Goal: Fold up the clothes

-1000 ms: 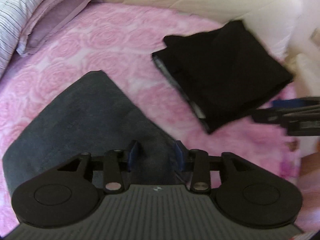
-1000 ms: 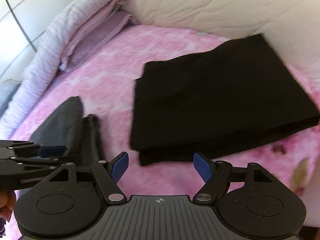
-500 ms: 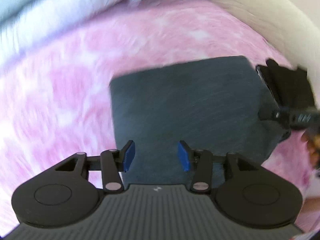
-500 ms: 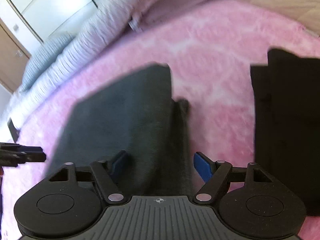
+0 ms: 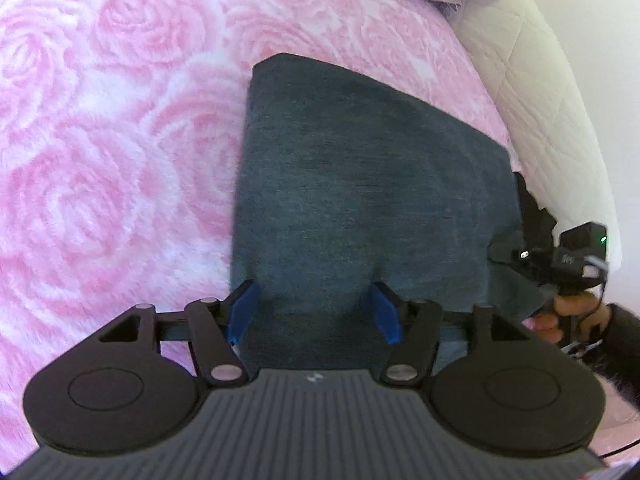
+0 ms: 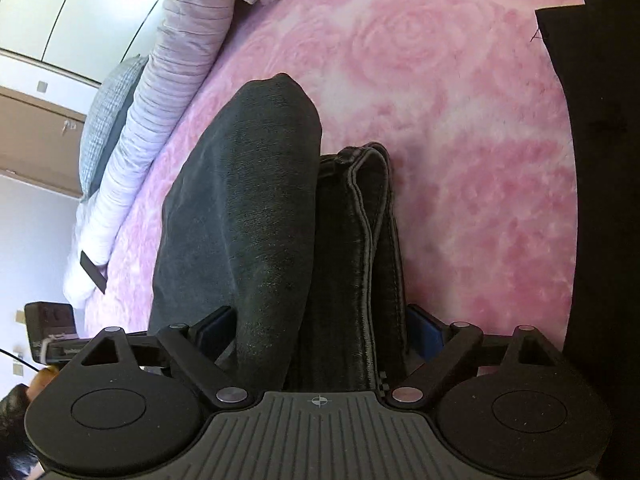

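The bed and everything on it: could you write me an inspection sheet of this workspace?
Surface: pink rose-patterned blanket.
Job's things: folded dark grey garment lying on the blanket; folded black garment beside it.
Clutter: nothing seen.
Grippers: left gripper open, fingers straddling the grey garment's near edge; right gripper open around the garment's side.
Cables: thin black cable near the right hand.
Surroundings: striped bedding, cream quilted headboard, wardrobe doors.
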Demonstrator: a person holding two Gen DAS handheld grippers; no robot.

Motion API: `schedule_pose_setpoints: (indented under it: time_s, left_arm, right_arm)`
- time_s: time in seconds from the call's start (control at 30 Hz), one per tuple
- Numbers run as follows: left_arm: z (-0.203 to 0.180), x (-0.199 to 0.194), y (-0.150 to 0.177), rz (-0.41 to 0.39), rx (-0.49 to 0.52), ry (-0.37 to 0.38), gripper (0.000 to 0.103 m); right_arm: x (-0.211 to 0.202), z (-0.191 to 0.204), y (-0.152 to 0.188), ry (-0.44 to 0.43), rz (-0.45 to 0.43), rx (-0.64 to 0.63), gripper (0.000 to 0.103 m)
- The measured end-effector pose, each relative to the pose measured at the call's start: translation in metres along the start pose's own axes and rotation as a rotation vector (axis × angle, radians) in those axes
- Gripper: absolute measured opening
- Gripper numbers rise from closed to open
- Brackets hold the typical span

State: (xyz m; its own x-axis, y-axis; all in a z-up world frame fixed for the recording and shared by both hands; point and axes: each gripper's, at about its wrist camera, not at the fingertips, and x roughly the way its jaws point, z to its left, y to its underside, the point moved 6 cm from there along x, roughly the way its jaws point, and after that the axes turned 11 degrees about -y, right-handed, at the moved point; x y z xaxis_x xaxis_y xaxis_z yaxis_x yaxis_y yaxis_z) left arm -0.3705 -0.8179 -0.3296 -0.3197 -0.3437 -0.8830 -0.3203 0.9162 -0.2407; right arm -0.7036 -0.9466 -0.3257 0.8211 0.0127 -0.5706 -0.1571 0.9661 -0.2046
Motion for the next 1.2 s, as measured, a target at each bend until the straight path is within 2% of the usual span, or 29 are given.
schedule_pose_setpoints:
  time_s: [0.1,0.27,0.37,0.47,0.53,0.57,0.6,0.63,0.73,0.87,0.9,1.0,1.1,1.2]
  left_arm:
    - [0.012,-0.004,-0.003,-0.032,-0.020,-0.014,0.063]
    - [0.021,0.003,0.002,0.039,-0.096,0.075,0.059]
    - [0.020,0.011,0.001,0.072,-0.102,0.111,0.065]
    - [0.015,0.020,-0.001,0.079,-0.084,0.102,0.067]
    - [0.008,0.019,0.001,0.054,-0.033,0.075,0.053]
    - [0.004,0.016,0.002,0.037,-0.014,0.066,0.047]
    - [0.001,0.013,0.004,0.022,0.001,0.058,0.035]
    - [-0.002,0.009,0.005,0.007,0.015,0.051,0.031]
    - [-0.010,-0.001,0.009,-0.034,0.047,0.036,0.024]
    - [-0.013,-0.014,0.004,-0.050,0.065,0.049,0.016]
    - [-0.013,-0.018,0.001,-0.045,0.075,0.054,0.016]
    - [-0.023,-0.026,-0.008,-0.010,0.197,0.042,0.015]
    - [-0.035,-0.033,-0.017,0.028,0.331,0.026,0.016]
    - [-0.046,-0.032,-0.011,0.079,0.460,-0.004,0.018]
  right_arm:
    - [-0.003,0.001,0.003,0.006,-0.024,0.016,0.089]
    - [-0.001,-0.001,0.003,0.007,-0.044,0.009,0.090]
    - [0.003,-0.004,-0.001,-0.015,-0.033,0.016,0.092]
    - [0.008,-0.006,-0.006,-0.028,-0.014,0.025,0.093]
    - [0.011,-0.004,-0.010,-0.019,0.005,0.026,0.091]
    - [0.010,-0.002,-0.010,-0.020,0.007,0.025,0.088]
    - [0.009,0.001,-0.011,-0.020,0.010,0.023,0.074]
    - [0.008,0.003,-0.011,-0.021,0.012,0.021,0.045]
    - [0.005,0.010,-0.012,-0.018,0.013,0.015,0.036]
    - [-0.001,0.023,-0.007,-0.005,-0.012,0.025,0.032]
    - [-0.005,0.026,0.001,-0.002,-0.027,0.049,0.031]
    - [-0.018,0.037,0.027,0.008,-0.074,0.127,0.030]
    - [-0.034,0.051,0.085,0.017,-0.141,0.283,0.030]
    - [-0.030,0.069,0.155,-0.009,-0.149,0.419,0.031]
